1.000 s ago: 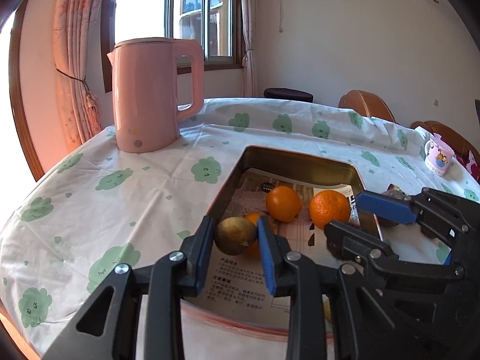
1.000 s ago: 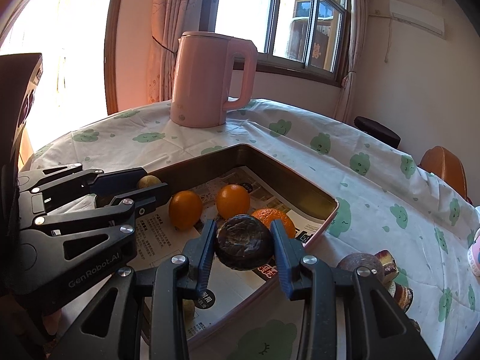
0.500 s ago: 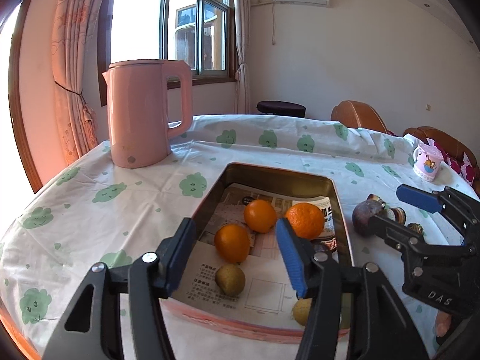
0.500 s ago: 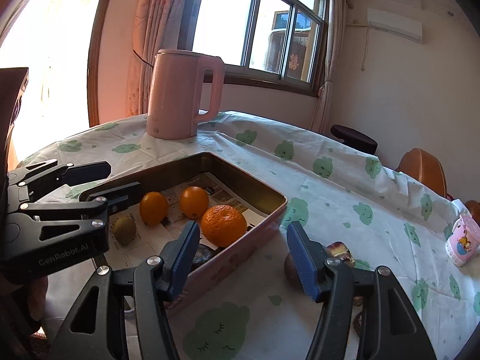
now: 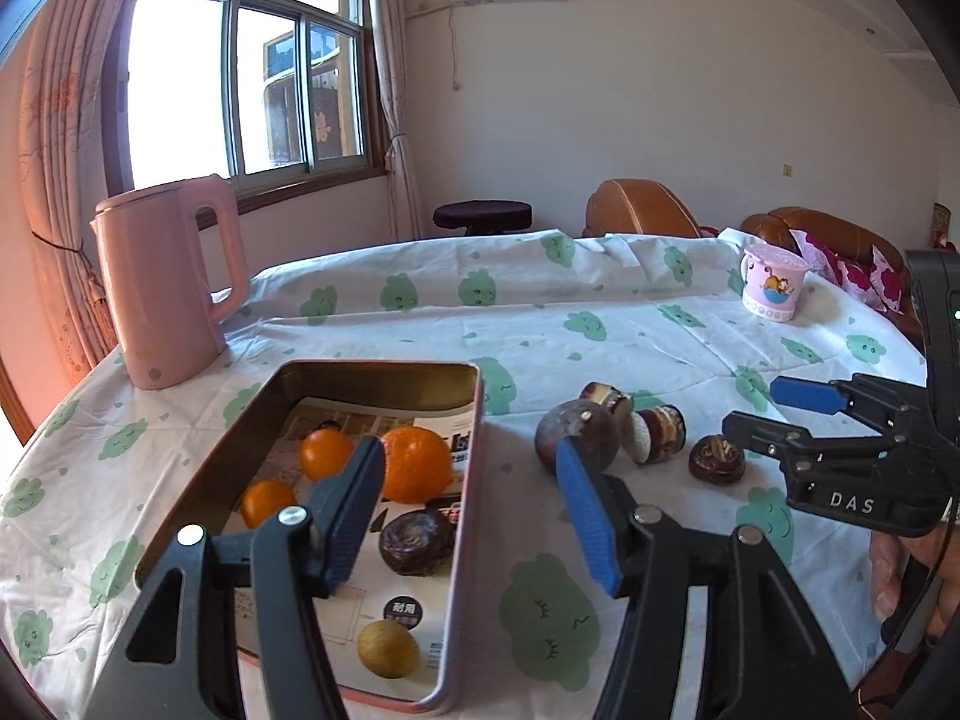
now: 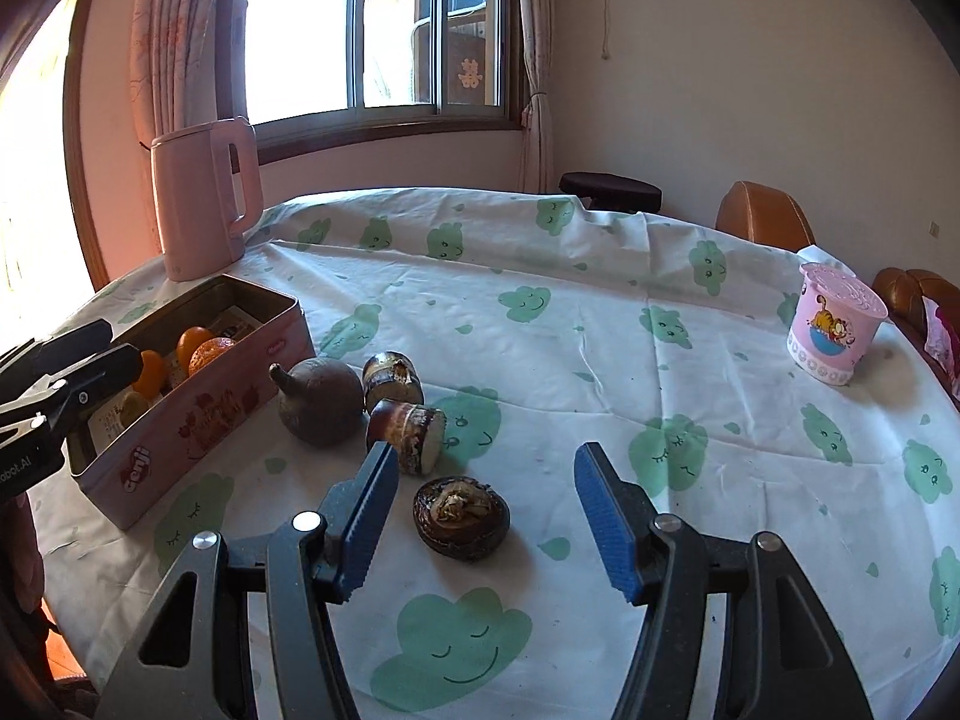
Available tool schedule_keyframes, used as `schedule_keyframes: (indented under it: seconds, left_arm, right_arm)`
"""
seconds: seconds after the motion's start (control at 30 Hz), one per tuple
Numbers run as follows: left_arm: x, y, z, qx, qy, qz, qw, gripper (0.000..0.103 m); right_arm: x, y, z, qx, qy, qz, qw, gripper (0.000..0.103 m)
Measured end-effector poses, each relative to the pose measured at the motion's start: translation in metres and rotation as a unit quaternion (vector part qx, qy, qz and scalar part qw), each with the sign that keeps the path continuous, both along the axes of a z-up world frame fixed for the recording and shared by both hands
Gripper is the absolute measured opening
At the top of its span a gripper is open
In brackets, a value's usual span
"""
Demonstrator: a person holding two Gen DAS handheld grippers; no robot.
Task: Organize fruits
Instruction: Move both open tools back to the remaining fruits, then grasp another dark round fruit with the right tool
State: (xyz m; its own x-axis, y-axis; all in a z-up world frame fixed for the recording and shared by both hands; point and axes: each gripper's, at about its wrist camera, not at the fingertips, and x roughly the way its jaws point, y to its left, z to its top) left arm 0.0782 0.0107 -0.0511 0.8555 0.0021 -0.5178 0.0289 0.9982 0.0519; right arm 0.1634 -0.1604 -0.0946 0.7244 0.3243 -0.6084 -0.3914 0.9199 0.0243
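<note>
Sunlit tablecloth (image 6: 600,324) carries the tin (image 6: 198,414) of oranges and loose fruit. Both grippers have just been opening, nothing between the jaws. The right gripper (image 6: 486,516) hangs open, a dark wrinkled fruit (image 6: 461,517) lying straight ahead between its fingers, apart from both. The left gripper (image 5: 474,507), also empty, sits farther off over the tin's rim. Only the left view shows another dark fruit (image 5: 417,542), perhaps a passion fruit, inside the tin.
</note>
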Motion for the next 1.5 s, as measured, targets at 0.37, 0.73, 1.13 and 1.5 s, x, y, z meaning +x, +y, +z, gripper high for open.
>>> schedule_keyframes:
  seconds: [0.37, 0.73, 1.13, 1.5]
  left_arm:
    - [0.048, -0.044, -0.024, 0.017, 0.076, -0.045, 0.9959, 0.062]
    - [0.078, -0.055, -0.035, 0.033, 0.114, -0.055, 0.9915, 0.057]
    - [0.082, -0.055, -0.036, 0.043, 0.117, -0.055, 0.9907, 0.051]
    - [0.078, -0.055, -0.039, 0.039, 0.132, -0.054, 0.9890, 0.054]
  right_arm:
    - [0.022, 0.000, -0.019, -0.006, 0.073, 0.024, 0.997, 0.061]
    - [0.028, 0.002, -0.021, -0.006, 0.089, 0.042, 0.995, 0.056]
    - [0.034, 0.004, -0.029, -0.009, 0.115, 0.047, 0.992, 0.043]
    - [0.035, 0.002, -0.028, -0.011, 0.110, 0.034, 0.993, 0.043]
